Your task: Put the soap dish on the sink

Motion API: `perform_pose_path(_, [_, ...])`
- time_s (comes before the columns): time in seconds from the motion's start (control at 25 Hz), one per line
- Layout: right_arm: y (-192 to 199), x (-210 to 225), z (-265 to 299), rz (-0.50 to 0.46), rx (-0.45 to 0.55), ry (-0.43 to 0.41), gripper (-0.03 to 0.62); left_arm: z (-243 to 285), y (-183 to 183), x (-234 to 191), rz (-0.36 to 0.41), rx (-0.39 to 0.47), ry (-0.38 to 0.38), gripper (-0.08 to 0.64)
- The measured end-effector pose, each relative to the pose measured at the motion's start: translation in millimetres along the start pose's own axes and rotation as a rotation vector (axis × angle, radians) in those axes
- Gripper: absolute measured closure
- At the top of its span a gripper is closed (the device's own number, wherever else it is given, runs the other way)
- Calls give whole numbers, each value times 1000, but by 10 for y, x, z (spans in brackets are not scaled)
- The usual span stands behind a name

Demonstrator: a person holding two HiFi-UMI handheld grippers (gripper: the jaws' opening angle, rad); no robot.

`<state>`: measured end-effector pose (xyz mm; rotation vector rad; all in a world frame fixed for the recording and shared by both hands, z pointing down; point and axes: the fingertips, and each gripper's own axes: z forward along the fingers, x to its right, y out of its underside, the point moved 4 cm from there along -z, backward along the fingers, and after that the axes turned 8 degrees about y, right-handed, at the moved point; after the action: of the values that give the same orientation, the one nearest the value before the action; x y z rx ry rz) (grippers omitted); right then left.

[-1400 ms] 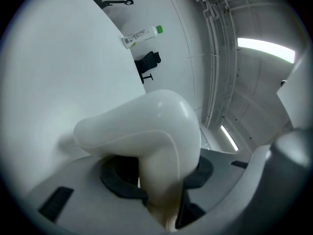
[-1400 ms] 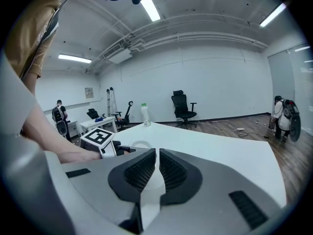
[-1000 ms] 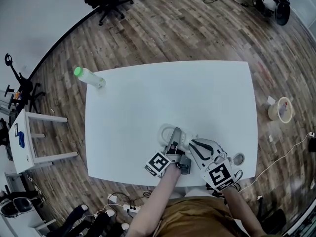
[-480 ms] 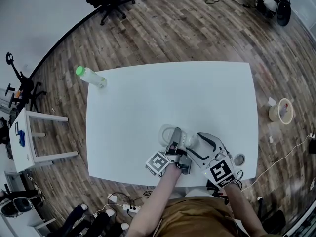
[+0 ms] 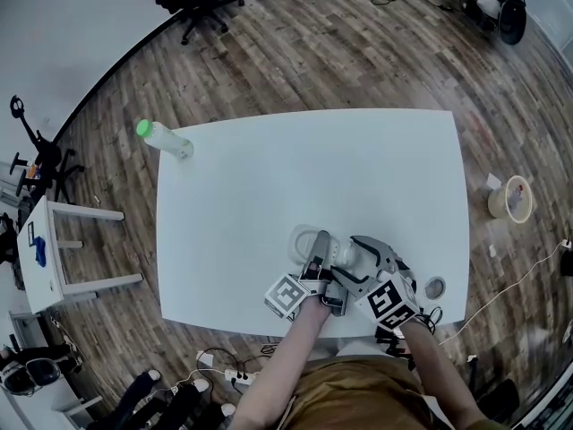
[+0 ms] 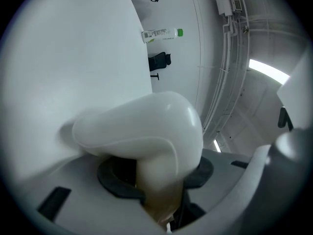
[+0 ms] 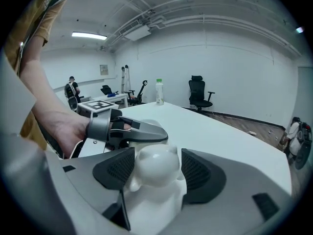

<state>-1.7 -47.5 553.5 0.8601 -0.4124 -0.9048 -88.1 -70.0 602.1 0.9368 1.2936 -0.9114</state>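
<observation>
Right gripper [image 5: 347,260], jaws wide and just opened, straddles the white soap dish [image 7: 156,173] without pressing it. The dish stands just beside the small white sink [image 6: 142,126], which the left gripper [image 5: 315,247] clamps on the worktop [image 5: 269,177]. We judge that a pad brushing the dish on withdrawal could topple it.

**A:** Where does the glossy white rounded piece [image 6: 142,126] end?
**B:** Can't tell; its near end blurs between the left gripper's [image 6: 156,173] fingers [image 6: 113,175].
**A:** And the small round grey thing [image 5: 434,288] by the white desk's [image 5: 269,177] corner?
**B:** Too small to name. The green-capped bottle's [image 6: 159,34] label is unreadable too.
</observation>
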Motion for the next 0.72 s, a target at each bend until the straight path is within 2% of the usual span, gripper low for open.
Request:
perform_pose_path(0.24, [-3, 28, 19, -3, 16, -21, 310, 14, 8, 9, -25, 2, 0, 387])
perform_pose_path(0.4, [-16, 40, -8, -10, 18, -19, 310, 11, -9, 10, -8, -6, 7, 385])
perform_pose_path(0.52, [-29, 39, -31, -18, 20, -11, 310, 14, 2, 19, -43, -11, 18, 385])
perform_pose_path(0.64, [-75, 38, -42, -29, 35, -11, 310, 3, 1, 28, -45, -17, 13, 384])
perform_pose_path(0.72, [-86, 61, -62, -37, 37, 0, 310, 13, 27, 69, -48, -26, 27, 363])
